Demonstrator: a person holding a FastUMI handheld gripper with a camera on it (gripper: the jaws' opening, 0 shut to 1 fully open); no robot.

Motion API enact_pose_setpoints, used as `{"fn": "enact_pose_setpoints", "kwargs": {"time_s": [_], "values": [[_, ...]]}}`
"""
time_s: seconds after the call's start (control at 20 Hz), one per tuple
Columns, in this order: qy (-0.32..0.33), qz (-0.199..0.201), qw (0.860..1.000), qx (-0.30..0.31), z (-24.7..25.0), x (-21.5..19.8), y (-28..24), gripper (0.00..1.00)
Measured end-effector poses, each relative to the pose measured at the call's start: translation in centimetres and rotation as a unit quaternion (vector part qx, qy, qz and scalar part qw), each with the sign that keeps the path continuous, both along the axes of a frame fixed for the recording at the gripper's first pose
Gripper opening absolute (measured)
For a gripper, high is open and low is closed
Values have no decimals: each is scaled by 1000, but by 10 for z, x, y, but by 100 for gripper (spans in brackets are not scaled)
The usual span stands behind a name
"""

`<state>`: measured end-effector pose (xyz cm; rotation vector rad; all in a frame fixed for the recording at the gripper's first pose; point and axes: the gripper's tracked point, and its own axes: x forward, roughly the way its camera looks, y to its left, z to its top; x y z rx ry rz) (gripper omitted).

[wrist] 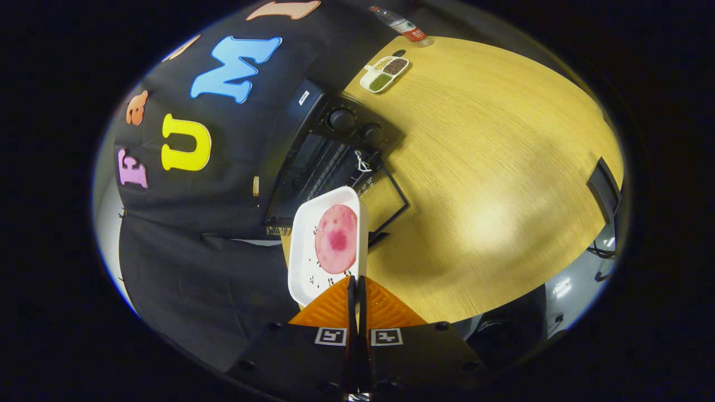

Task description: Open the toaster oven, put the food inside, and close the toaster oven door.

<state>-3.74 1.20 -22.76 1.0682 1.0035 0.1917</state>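
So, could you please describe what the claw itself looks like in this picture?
The claw has two flat, wedge-shaped fingers with ridged, grid-textured faces that taper toward the tips. Behind them sit two black, blocky bodies with round screw heads, each carrying a small square black-and-white marker near the seam. No cables or sleeve can be seen on it.

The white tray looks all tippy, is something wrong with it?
The white tray is pinched by its rim in the closed gripper and hangs tilted in front of the open toaster oven. The pink round food sits toward the tray's far end. Little dark specks dot the tray; I cannot tell what they are.
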Motion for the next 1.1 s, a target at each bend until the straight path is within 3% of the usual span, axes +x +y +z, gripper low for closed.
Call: {"fn": "enact_pose_setpoints", "kwargs": {"time_s": [0.5,0.95,1.1], "values": [[14,-36,999,15,-38,92,40,2],[23,-83,995,40,-65,146,78,2],[9,-96,995,23,-71,162,84,2]]}}
